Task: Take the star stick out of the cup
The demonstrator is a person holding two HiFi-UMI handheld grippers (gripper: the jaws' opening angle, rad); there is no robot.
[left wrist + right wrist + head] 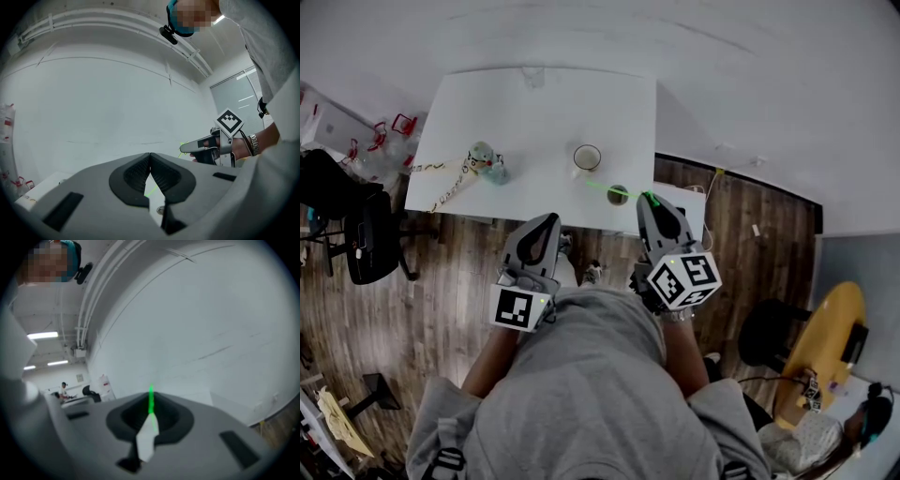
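A thin green star stick (614, 190) is pinched at one end in my shut right gripper (649, 198) and slants left over the table's front edge. It crosses above a small dark cup (618, 195); its far tip ends just in front of a bigger brown-rimmed cup (587, 157). In the right gripper view the green stick (151, 401) pokes up between the shut jaws of the right gripper (151, 397). My left gripper (551, 219) hovers before the table edge, jaws shut and empty. In the left gripper view the left gripper (150, 155) points at the wall, with the right gripper (206, 147) beside it.
On the white table (544, 112) there is a teal and clear bundle (486, 163) at the left, with a patterned strip (441, 184) trailing from it. A clear cup (532, 77) stands at the far edge. A black chair (370, 234) is on the left and a yellow round table (825, 337) on the right.
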